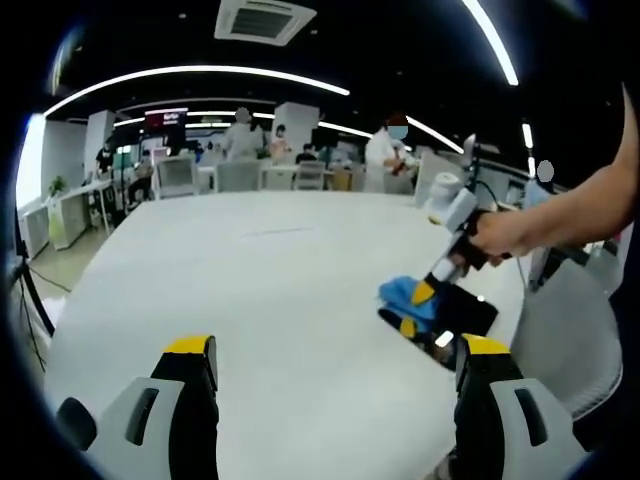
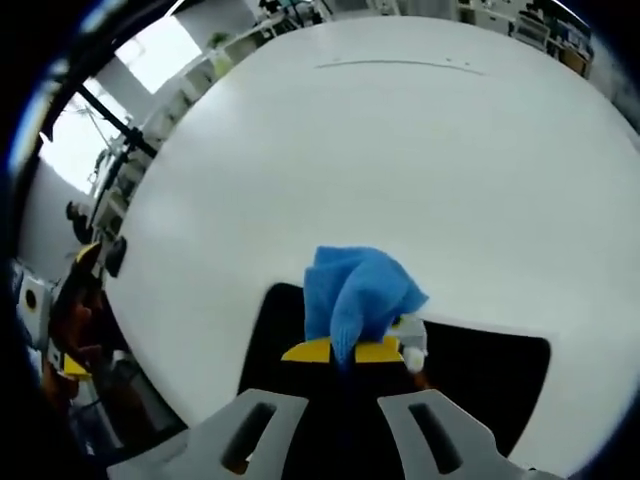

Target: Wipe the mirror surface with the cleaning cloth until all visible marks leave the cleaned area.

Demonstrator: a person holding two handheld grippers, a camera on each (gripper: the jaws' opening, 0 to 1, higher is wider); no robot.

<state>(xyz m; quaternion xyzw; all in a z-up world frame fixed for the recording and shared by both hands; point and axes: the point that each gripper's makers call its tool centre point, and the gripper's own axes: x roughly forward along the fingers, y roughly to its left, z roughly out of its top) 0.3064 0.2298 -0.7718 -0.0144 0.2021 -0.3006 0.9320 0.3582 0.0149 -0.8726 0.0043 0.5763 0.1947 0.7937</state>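
Centrally, the right hand-held gripper clamps the blue cloth against the dark mirror on the white counter; the left hand-held gripper gapes open.

White table: broad, bare surface with a faint seam line near its far side. Beyond the table's far edge: grey chairs, several people standing. Above the table: ceiling vent, curved light strips. Left of the table: bright window, desks.
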